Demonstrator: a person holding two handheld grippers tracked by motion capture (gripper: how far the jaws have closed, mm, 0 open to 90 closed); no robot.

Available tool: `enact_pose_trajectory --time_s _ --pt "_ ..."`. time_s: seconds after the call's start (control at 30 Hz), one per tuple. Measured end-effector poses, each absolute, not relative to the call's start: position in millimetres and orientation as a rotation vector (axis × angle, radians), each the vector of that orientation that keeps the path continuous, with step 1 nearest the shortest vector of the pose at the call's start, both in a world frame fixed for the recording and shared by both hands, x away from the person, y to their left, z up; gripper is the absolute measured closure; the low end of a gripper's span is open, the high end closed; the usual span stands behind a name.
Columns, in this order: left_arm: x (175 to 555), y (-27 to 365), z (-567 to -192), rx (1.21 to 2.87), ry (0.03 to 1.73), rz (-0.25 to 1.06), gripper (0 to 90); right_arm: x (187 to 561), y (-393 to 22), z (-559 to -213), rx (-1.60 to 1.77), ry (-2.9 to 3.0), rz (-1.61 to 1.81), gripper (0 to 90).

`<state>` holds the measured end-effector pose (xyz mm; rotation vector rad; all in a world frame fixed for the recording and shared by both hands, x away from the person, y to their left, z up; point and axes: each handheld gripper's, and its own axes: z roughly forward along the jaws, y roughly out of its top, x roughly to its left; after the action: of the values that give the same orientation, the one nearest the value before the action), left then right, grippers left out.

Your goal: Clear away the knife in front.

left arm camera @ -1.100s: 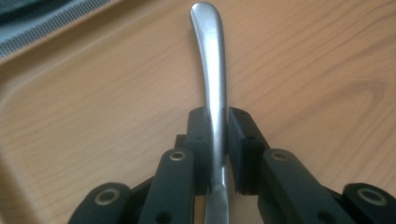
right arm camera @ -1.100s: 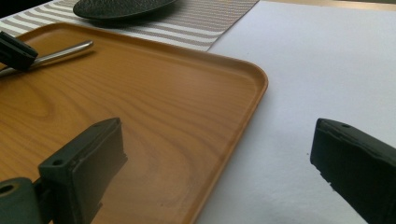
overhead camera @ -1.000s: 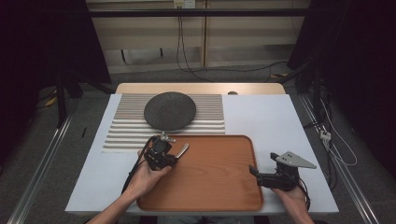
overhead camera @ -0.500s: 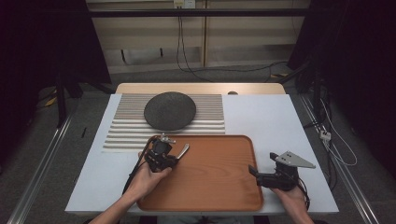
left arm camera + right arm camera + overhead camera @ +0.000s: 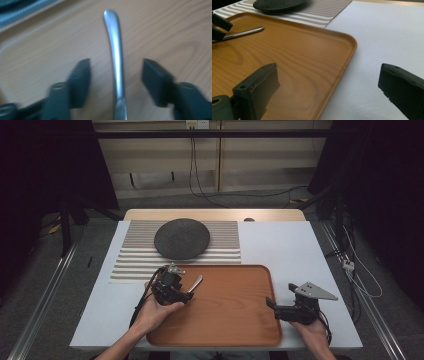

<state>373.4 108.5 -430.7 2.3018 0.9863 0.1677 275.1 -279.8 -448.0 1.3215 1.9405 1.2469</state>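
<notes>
Lay flat on the tray (image 5: pixel 225 320), that metal handle (image 5: pixel 117 65), long axis straight ahead between the left gripper (image 5: pixel 115 77) jaws, just opened, clear of it. Right gripper (image 5: pixel 329 92) wide, farther off.

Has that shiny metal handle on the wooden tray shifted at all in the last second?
No. The metal handle lies by the tray rim's far-left stretch as before; the left gripper jaws have just been opening, with it between them.

No writing, label, brand, number or sign can be read on anything here.
</notes>
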Motion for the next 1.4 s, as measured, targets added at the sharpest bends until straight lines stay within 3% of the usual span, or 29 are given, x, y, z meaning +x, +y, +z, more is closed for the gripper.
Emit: enact_pose_trajectory --time_s 0.07,0.23,0.33,0.5,0.6,0.63,0.67,0.7,0.8,1.4 --pt "374.8 107.2 -430.0 2.292 0.982 0.174 20.1 275.4 -280.8 -448.4 1.326 1.935 1.253 2.8" --pt "374.6 103.7 -426.0 2.282 0.92 0.164 11.6 275.2 -281.6 -448.4 1.327 1.934 1.254 2.8" --pt "370.8 100.4 -423.9 2.275 0.841 0.152 12.8 274.9 -282.0 -448.3 1.328 1.931 1.25 2.8" --pt "362.7 92.2 -426.5 2.287 0.729 0.204 36.3 274.6 -281.4 -447.7 1.328 1.931 1.249 2.8" --pt "361.9 87.5 -429.1 2.289 0.714 0.182 57.1 275.5 -280.1 -447.8 1.322 1.935 1.245 2.8" --pt "361.9 86.0 -429.1 2.305 0.719 0.191 69.7 274.9 -279.6 -447.6 1.32 1.935 1.243 2.8" --pt "362.7 85.2 -429.9 2.299 0.712 0.17 76.7 274.6 -279.8 -447.5 1.32 1.936 1.242 2.8" --pt "363.0 84.1 -430.6 2.301 0.713 0.176 76.7 274.6 -279.8 -447.5 1.32 1.936 1.242 2.8" --pt "364.5 81.0 -433.5 2.331 0.716 0.177 89.4 274.5 -280.7 -447.4 1.324 1.93 1.244 2.8" --pt "370.9 85.4 -438.4 2.376 0.782 0.26 90.0 274.9 -280.4 -446.9 1.319 1.933 1.247 2.8"
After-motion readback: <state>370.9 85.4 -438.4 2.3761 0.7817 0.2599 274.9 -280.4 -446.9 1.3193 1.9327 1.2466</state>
